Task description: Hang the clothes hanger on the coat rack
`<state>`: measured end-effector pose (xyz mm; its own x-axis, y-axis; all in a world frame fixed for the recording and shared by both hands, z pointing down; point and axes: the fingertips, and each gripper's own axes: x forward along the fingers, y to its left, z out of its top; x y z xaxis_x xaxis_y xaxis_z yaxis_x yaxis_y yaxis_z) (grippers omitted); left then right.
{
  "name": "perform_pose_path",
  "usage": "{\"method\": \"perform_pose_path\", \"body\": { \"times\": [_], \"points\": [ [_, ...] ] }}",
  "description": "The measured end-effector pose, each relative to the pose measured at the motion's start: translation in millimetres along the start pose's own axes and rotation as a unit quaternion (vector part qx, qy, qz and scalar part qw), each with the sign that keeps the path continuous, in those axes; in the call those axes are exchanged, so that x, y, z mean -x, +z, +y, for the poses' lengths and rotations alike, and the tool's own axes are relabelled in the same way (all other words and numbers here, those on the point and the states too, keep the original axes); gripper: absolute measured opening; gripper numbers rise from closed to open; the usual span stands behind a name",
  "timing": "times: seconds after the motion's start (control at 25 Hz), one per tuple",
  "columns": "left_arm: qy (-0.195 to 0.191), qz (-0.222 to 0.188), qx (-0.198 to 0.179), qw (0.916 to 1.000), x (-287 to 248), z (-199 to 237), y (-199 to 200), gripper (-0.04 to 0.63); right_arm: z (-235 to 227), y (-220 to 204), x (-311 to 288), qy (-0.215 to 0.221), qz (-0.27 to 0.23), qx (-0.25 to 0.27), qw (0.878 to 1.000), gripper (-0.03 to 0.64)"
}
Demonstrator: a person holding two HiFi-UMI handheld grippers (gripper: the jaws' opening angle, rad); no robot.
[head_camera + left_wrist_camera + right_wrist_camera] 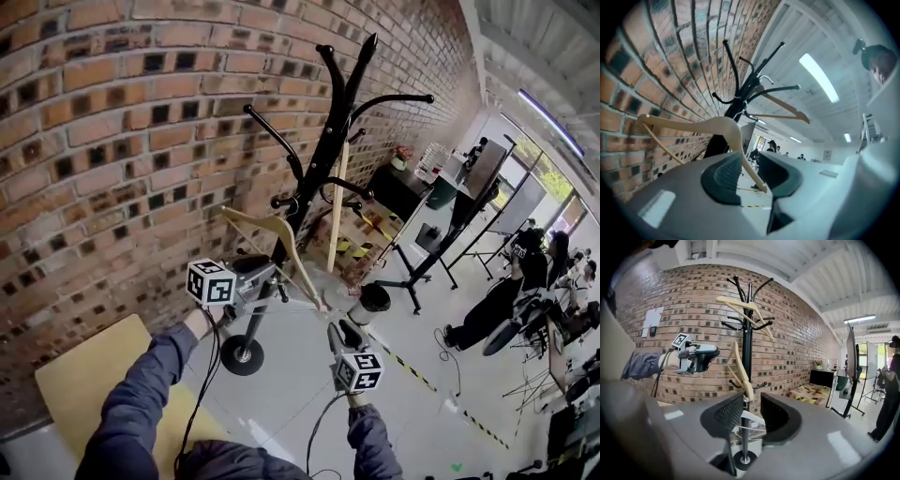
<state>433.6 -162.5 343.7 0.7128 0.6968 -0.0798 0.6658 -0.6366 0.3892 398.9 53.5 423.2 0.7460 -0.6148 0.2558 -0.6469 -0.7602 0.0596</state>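
Observation:
The black coat rack (323, 141) (740, 93) (747, 324) stands by the brick wall, and one wooden hanger (336, 211) (780, 105) (740, 308) hangs from its arms. A second wooden clothes hanger (267, 230) (712, 124) (739, 369) is tilted in the air beside the pole. My left gripper (275, 272) (749, 166) (712, 354) is shut on one sloping arm of it. My right gripper (336, 328) (751, 411) is just below the hanger's lower end; its jaws stand apart and do not press on it.
The rack's round base (242, 356) rests on the grey floor. A wooden tabletop (103, 375) is at lower left. A black-lidded can (373, 300), black-and-yellow floor tape (412, 370), a dark table (398, 187), frame stands and several people (511, 291) fill the right side.

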Motion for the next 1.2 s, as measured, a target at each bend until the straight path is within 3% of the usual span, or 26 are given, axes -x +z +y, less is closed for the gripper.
{"method": "perform_pose_path", "body": {
  "times": [0.12,0.24,0.36,0.56,0.72,0.92,1.2],
  "points": [
    [0.007,-0.006,-0.056,0.9984,27.2,-48.4,-34.2,0.095,41.2,9.2,51.1,0.020,-0.038,0.018,0.999,0.120],
    [0.010,0.027,-0.102,0.9943,57.0,-103.4,-99.6,0.095,84.9,11.0,108.0,0.053,-0.067,-0.001,0.996,0.108],
    [0.023,0.071,-0.107,0.9915,83.5,-146.7,-145.4,0.095,112.2,2.5,147.1,0.061,-0.068,-0.004,0.996,0.094],
    [0.018,0.107,-0.092,0.9899,105.0,-184.9,-188.3,0.095,114.3,-11.5,173.8,0.047,-0.054,-0.017,0.997,0.079],
    [0.010,0.127,-0.131,0.9831,102.4,-195.4,-191.7,0.095,109.1,-7.8,177.0,0.036,-0.062,-0.023,0.997,0.045],
    [-0.003,0.118,-0.147,0.9821,90.6,-199.1,-176.2,0.095,105.3,-3.1,181.5,0.027,-0.071,-0.028,0.997,0.027],
    [-0.018,0.125,-0.139,0.9822,87.4,-206.7,-183.7,0.094,103.7,-8.0,184.5,0.015,-0.069,-0.026,0.997,0.020]
  ]
}}
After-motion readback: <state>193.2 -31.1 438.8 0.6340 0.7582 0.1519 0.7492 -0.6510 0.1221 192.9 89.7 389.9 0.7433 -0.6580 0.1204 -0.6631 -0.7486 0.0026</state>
